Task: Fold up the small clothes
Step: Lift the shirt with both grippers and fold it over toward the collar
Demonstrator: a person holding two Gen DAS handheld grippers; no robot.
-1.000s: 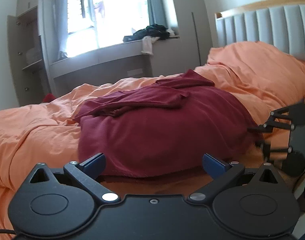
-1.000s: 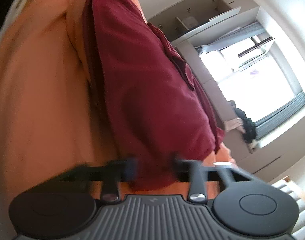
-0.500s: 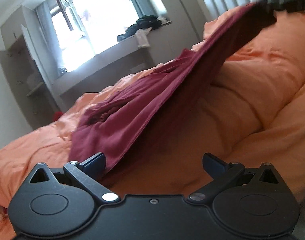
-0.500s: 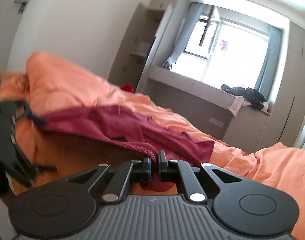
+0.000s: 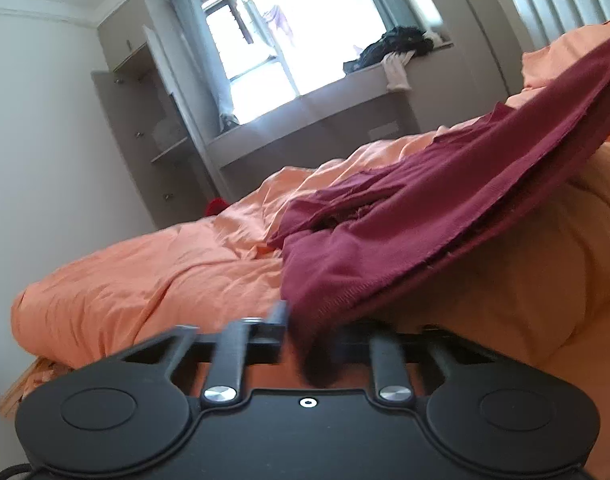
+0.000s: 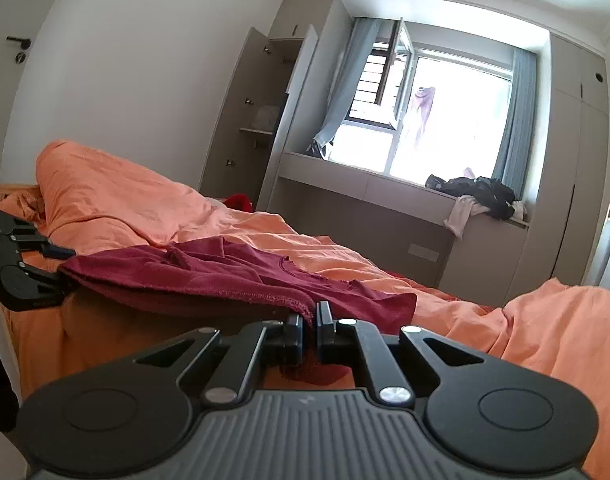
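Observation:
A dark red garment [image 5: 437,216] lies across an orange duvet [image 5: 145,272], its near hem lifted off the bed. My left gripper [image 5: 309,336] is shut on the hem's left corner; the fingers are blurred. My right gripper [image 6: 310,320] is shut on the hem's other corner, and the garment [image 6: 225,272] stretches left from it to the left gripper [image 6: 53,268], seen at the left edge. The sleeves and neck end rest folded on the duvet [image 6: 545,340] farther back.
A window ledge [image 6: 385,192] with a pile of dark and white clothes [image 6: 477,196] runs behind the bed. An open wardrobe [image 6: 261,120] stands at the left. A padded headboard [image 5: 565,0] is at the right. A red item [image 6: 239,202] lies beyond the bed.
My left gripper was open and has closed on the hem corner. My right gripper keeps its grip and has levelled out. The near hem is now lifted and stretched between both grippers.

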